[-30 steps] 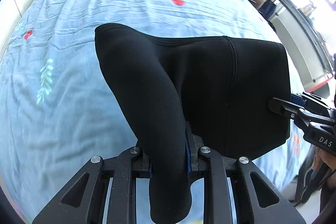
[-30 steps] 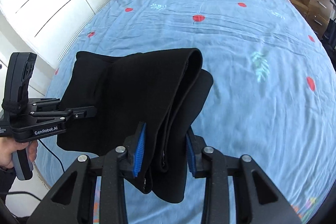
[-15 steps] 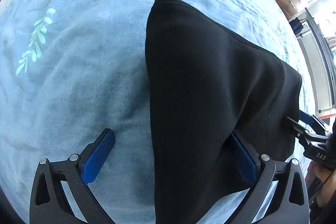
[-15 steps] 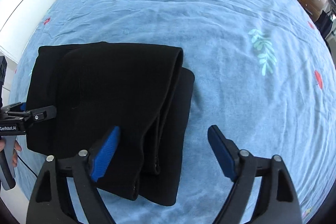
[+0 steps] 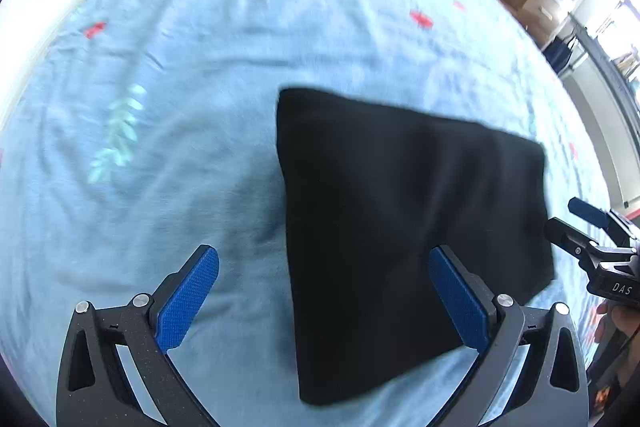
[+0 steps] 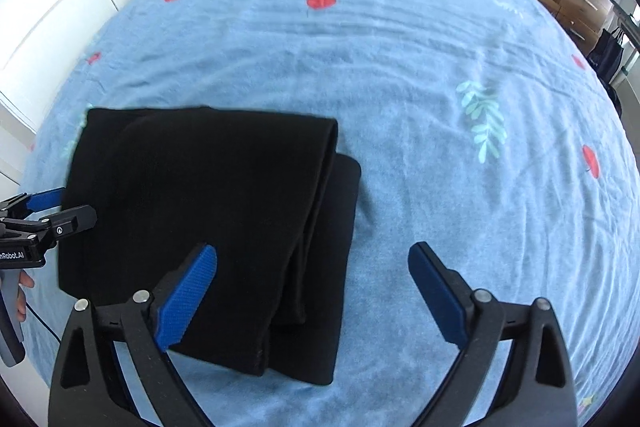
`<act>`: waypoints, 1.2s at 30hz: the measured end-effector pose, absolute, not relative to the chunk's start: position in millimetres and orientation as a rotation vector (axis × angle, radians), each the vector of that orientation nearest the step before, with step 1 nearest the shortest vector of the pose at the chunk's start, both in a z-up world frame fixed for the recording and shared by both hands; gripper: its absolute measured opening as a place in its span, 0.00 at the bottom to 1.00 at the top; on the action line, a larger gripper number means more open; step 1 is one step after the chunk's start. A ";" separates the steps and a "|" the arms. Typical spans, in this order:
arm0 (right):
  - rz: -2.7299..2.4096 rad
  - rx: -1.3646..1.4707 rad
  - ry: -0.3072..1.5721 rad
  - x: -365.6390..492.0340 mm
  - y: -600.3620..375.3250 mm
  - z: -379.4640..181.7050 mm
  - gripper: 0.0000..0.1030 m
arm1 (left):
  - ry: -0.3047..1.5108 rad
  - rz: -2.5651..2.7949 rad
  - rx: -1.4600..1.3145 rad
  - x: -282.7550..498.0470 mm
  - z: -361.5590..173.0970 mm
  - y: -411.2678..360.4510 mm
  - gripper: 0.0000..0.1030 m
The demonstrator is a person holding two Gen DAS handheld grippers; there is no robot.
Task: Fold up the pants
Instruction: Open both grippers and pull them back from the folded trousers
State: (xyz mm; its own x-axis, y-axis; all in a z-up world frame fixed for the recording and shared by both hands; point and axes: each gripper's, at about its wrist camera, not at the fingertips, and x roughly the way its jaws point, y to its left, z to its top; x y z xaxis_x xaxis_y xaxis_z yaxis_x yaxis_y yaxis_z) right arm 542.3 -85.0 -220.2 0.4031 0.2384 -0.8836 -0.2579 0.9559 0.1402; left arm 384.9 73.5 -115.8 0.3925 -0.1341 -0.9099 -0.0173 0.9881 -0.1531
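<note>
Where lettering shows, reads "DAS" on the right tool (image 5: 592,227) at 3 o'clock in the left view, and "nRobot.AI", cut off by the frame edge, on the left tool (image 6: 60,209) at 9 o'clock in the right view. Blurred in the left view, so folds hard to make out; layered edges plain in the right view. Both tools spread wide, pinching nothing, poised low over the black pants (image 6: 208,211), folded flat on the blue bed (image 6: 400,67).
</note>
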 end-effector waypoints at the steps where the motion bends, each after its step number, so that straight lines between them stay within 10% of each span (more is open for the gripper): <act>1: 0.314 -0.007 1.089 536.3 -86.0 -211.7 1.00 | 1.143 -0.062 -0.143 377.8 -107.1 73.5 0.99; 16: 0.308 -0.018 0.809 415.1 -79.4 -111.7 1.00 | 0.909 -0.104 -0.129 275.8 -27.7 44.4 0.99; 36: 0.292 -0.019 0.847 362.8 -72.8 -122.3 1.00 | 0.918 -0.113 -0.090 230.3 -37.3 12.1 0.99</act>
